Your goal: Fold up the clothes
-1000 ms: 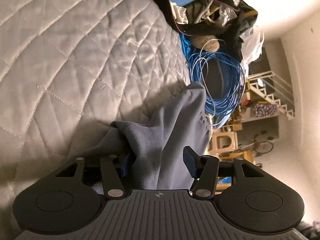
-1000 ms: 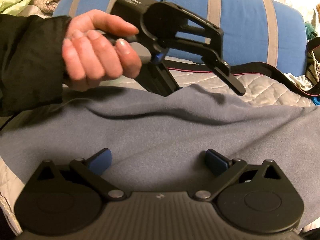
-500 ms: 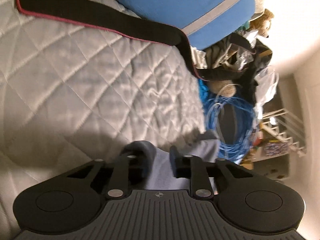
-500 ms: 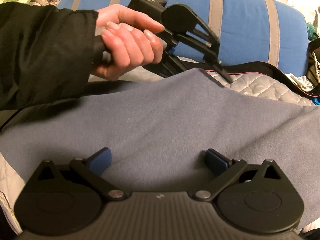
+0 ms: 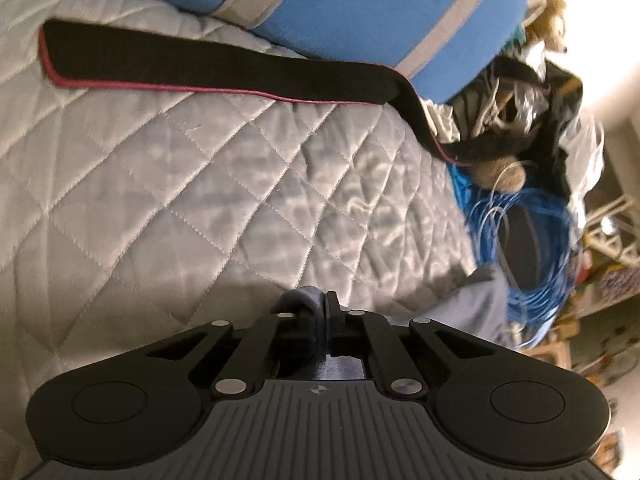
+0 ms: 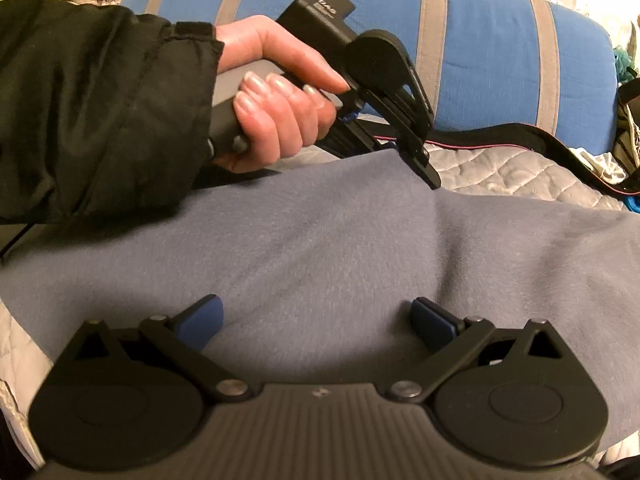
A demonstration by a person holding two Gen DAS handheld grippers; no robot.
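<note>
A grey-blue garment [image 6: 360, 248] lies spread over the white quilted bed [image 5: 200, 200]. My left gripper [image 5: 324, 304] is shut on a fold of the garment's far edge [image 5: 298, 298]; more of the cloth hangs at the bed's right side [image 5: 476, 304]. In the right wrist view the left gripper [image 6: 424, 160] pinches that edge, held by a hand in a black sleeve. My right gripper [image 6: 316, 320] is open, its blue pads [image 6: 200, 320] hovering over the near part of the garment, holding nothing.
A blue cushion with grey stripes [image 6: 480, 48] lies along the back of the bed, with a black strap with red piping [image 5: 200, 68] in front of it. A coil of blue cable [image 5: 532, 248] and a clutter pile [image 5: 520, 100] sit off the bed's right.
My left gripper closed on the garment's edge and lifted and swung toward the cushion. The right gripper stayed open in place.
</note>
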